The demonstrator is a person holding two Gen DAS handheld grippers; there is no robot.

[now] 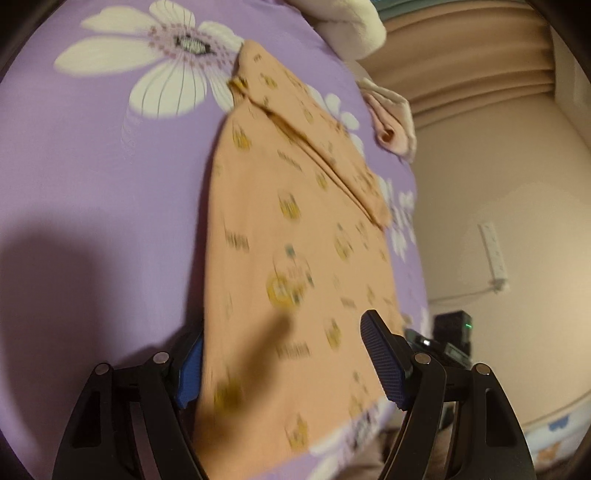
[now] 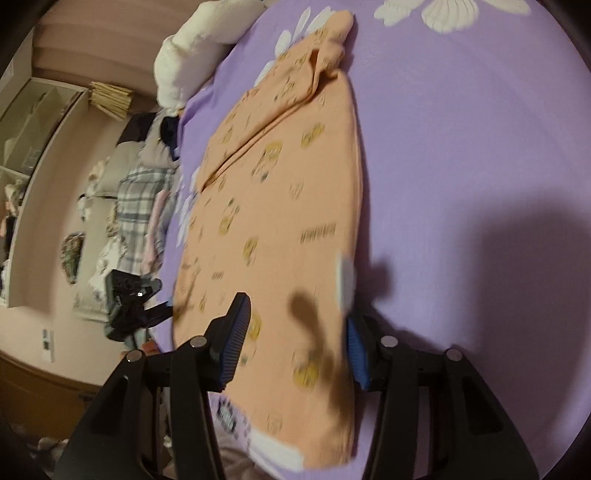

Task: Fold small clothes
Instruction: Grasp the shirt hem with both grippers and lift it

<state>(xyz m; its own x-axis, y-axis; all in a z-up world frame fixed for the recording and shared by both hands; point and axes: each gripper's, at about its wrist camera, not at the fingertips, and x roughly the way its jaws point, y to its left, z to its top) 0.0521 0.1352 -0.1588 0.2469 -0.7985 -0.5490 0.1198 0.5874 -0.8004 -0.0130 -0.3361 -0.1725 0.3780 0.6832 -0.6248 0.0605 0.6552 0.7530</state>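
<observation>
A small peach garment with a yellow print (image 1: pixel 295 236) lies partly folded on a purple flowered bedsheet (image 1: pixel 110 192); one sleeve is folded over its body. It also shows in the right wrist view (image 2: pixel 280 206). My left gripper (image 1: pixel 288 354) is open, its blue pads straddling the garment's near edge from above. My right gripper (image 2: pixel 295 339) is open too, its pads either side of the garment's other end, where a white label (image 2: pixel 346 280) sticks out. Neither pad grips cloth.
A cream blanket (image 1: pixel 351 26) and a pink cloth (image 1: pixel 391 125) lie at the bed's far edge. Beside the bed are piles of clothes (image 2: pixel 140 206), a black device (image 2: pixel 129 302), a wall power strip (image 1: pixel 493 251) and shelves (image 2: pixel 33 122).
</observation>
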